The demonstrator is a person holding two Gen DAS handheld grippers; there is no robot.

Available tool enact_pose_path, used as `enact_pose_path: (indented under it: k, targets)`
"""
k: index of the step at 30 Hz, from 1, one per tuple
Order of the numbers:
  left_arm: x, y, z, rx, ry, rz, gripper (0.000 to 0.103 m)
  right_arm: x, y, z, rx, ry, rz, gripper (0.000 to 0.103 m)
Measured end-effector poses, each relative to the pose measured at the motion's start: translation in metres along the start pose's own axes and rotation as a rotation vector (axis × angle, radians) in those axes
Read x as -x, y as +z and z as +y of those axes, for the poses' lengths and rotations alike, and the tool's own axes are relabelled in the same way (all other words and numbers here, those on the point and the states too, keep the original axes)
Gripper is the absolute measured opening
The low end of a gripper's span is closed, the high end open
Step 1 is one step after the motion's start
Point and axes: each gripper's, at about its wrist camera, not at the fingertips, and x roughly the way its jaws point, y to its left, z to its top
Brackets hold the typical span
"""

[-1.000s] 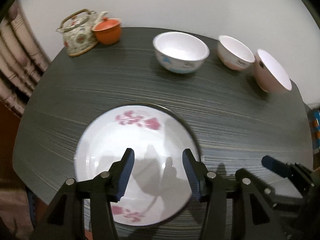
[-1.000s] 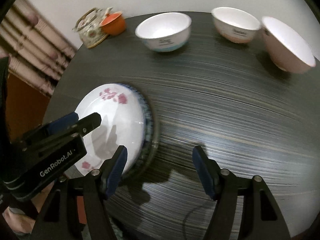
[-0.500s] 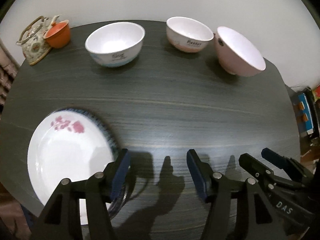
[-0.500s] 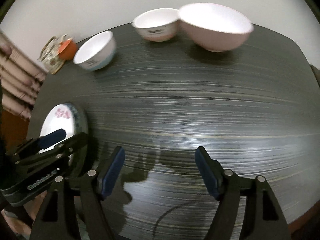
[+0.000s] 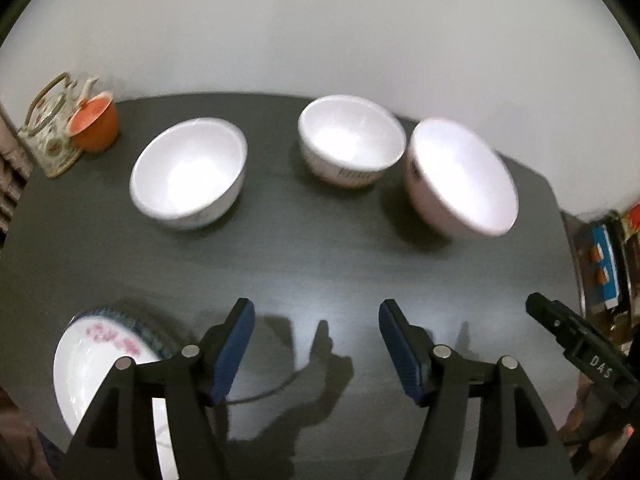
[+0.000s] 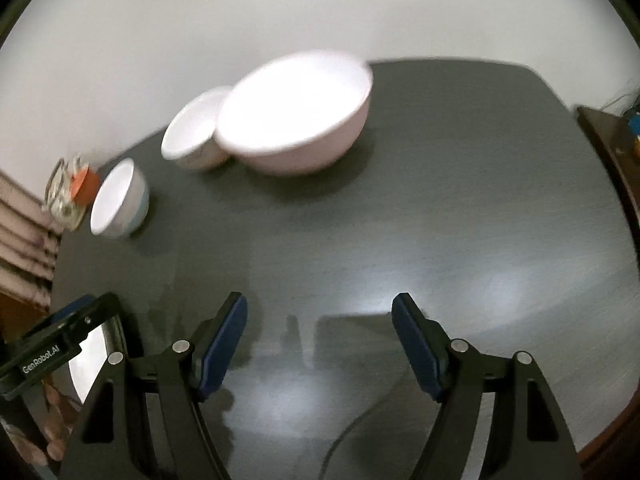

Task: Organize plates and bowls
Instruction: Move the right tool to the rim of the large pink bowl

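Three bowls stand along the far side of the dark table: a white one with blue print on the left, a small lettered one in the middle, a large pink one on the right. A flowered white plate on a blue-rimmed plate lies at the near left. My left gripper hovers over bare table right of the plate; its jaws are opening with nothing between them. My right gripper stands open over bare table, the large pink bowl far ahead. The white bowl and the small bowl are also there.
A patterned teapot and an orange cup stand at the far left corner. A curtain hangs left of the table. Boxes and clutter lie beyond the right edge. A wooden piece of furniture stands on the right.
Both grippers have moved right, away from the plates and nearer the bowls. The left jaws, which stood over the flowered plate, have widened over bare table; the right jaws widened slightly.
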Motion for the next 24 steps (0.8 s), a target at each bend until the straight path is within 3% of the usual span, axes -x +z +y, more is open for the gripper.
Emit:
enact_pose_path:
  k: [12,16,24]
  targets:
    - [-0.044,0.08,-0.061,0.031,-0.11,0.054,0.067,-0.013,0.081,-0.029,-0.022,-0.004,-0.007,0.072]
    - [-0.063,0.092,-0.067,0.064,-0.127,0.093,0.067,-0.03,0.099,-0.033,-0.051,0.033,0.027,0.072]
    - [-0.107,0.102,-0.067,0.136,-0.134,0.195,0.067,-0.069,0.12,-0.031,-0.059,0.001,0.073,0.072]
